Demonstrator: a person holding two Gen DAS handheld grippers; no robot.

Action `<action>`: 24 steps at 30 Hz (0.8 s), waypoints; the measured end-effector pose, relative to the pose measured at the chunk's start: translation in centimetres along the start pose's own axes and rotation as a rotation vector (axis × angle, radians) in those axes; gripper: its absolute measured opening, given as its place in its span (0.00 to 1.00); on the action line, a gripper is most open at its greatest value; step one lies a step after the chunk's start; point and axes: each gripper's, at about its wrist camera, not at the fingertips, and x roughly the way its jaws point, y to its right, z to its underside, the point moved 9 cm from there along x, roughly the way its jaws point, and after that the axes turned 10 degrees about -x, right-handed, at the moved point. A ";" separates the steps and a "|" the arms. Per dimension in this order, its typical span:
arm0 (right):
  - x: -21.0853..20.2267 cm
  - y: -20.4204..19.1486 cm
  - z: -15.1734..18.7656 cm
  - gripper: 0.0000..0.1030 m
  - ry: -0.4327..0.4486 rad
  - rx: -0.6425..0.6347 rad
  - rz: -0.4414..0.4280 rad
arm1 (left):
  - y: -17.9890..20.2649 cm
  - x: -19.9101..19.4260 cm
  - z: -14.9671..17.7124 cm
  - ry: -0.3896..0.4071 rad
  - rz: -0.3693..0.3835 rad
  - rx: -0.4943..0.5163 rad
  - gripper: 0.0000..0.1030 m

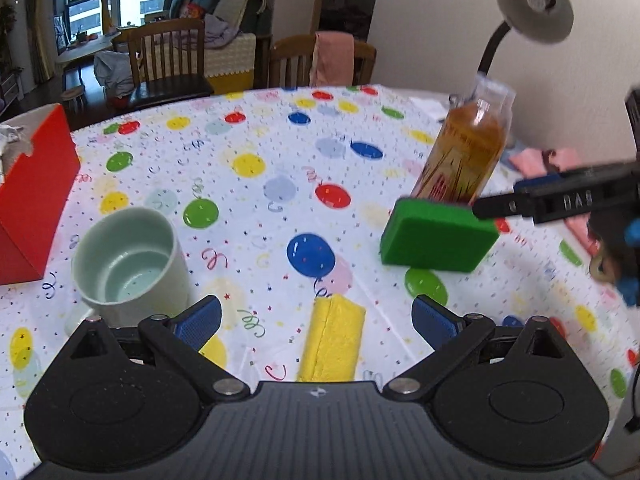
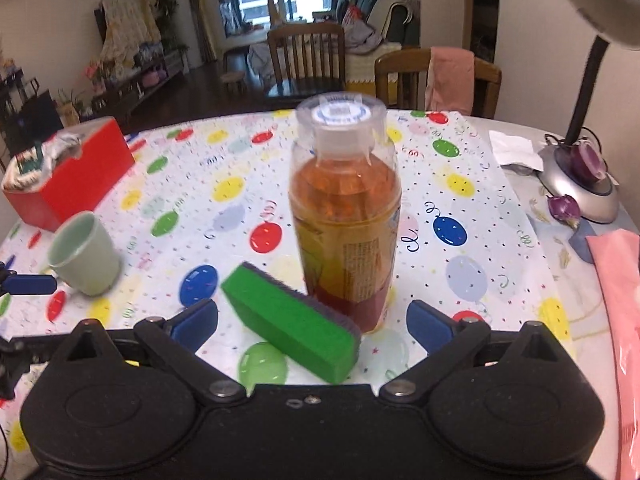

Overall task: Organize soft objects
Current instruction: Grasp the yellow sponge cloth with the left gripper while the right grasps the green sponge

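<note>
A yellow sponge (image 1: pixel 332 340) lies on the balloon-print tablecloth (image 1: pixel 248 184) between the open fingers of my left gripper (image 1: pixel 318 318), touching neither pad. A green sponge (image 1: pixel 436 236) with a grey scouring side sits tilted just in front of a bottle of amber liquid (image 1: pixel 468 152). In the right wrist view the green sponge (image 2: pixel 292 320) lies between the spread fingers of my right gripper (image 2: pixel 312 322), and the pads are clear of it. The bottle (image 2: pixel 344 208) stands upright right behind it. One right finger (image 1: pixel 520 205) reaches the sponge's far corner.
A pale green cup (image 1: pixel 128 260) stands left of my left gripper, with a red box (image 1: pixel 32 192) beyond it. At the right are a desk lamp base (image 2: pixel 580 188), white paper (image 2: pixel 516 148) and pink cloth (image 2: pixel 616 300). Wooden chairs (image 2: pixel 308 60) stand behind the table.
</note>
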 end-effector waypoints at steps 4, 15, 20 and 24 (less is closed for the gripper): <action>1.8 0.3 -0.2 0.96 -0.028 -0.019 -0.039 | 0.0 1.9 1.0 -0.032 -0.009 0.014 0.99; 4.2 -1.3 1.1 0.78 -0.103 -0.074 -0.096 | 0.5 4.8 2.8 -0.057 -0.020 0.070 0.99; 4.1 -1.9 1.4 0.69 -0.104 -0.129 -0.050 | 0.6 5.3 3.2 -0.059 -0.027 0.085 0.98; 3.9 -2.1 1.4 0.54 -0.104 -0.157 -0.022 | 0.6 5.6 3.6 -0.070 -0.036 0.095 0.83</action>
